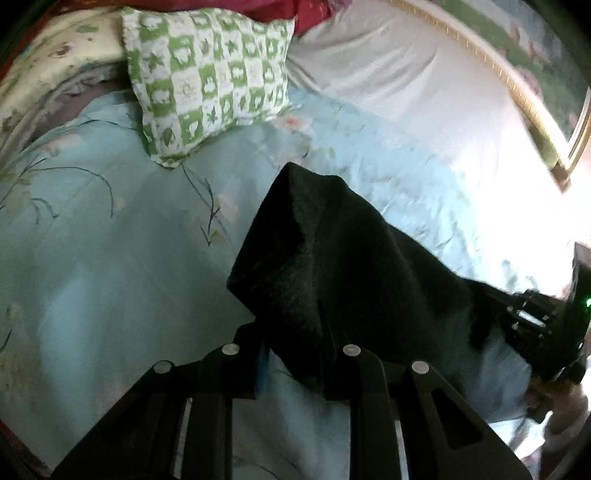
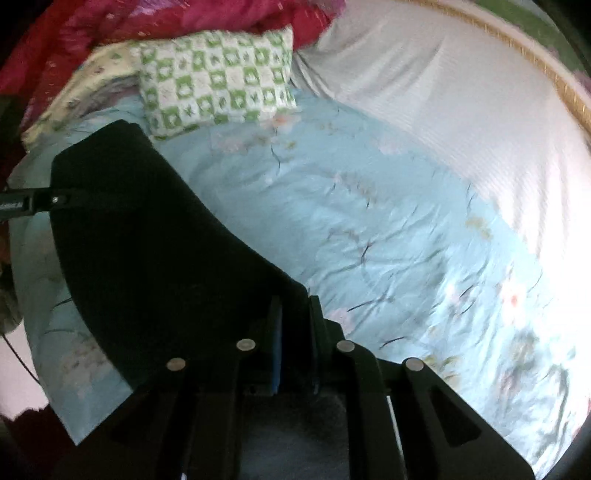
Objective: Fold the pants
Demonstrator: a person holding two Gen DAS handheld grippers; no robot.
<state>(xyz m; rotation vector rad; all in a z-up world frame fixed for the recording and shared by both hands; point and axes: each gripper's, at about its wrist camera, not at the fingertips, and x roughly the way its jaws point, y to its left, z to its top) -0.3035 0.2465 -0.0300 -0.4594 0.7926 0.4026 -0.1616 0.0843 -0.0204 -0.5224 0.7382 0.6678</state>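
Observation:
The pants (image 1: 332, 258) are black and soft, lifted off a light blue flowered bed cover (image 1: 110, 258). In the left wrist view my left gripper (image 1: 295, 354) is shut on one edge of the cloth, which drapes over its right finger. The cloth stretches to the right, where the other gripper (image 1: 535, 321) holds it above a person's hand (image 1: 554, 398). In the right wrist view my right gripper (image 2: 295, 332) is shut on a corner of the pants (image 2: 147, 240), with the cloth pinched between its blue-padded fingers (image 2: 275, 332). The left gripper's tip (image 2: 29, 201) shows at the left edge, on the cloth.
A green and white checked pillow (image 1: 210, 81) (image 2: 218, 81) lies at the head of the bed. A red blanket (image 2: 184, 18) is bunched behind it. A white sheet (image 1: 388, 74) covers the far right, bordered by a gold trim (image 1: 517, 85). Blue cover (image 2: 369, 221) spreads ahead.

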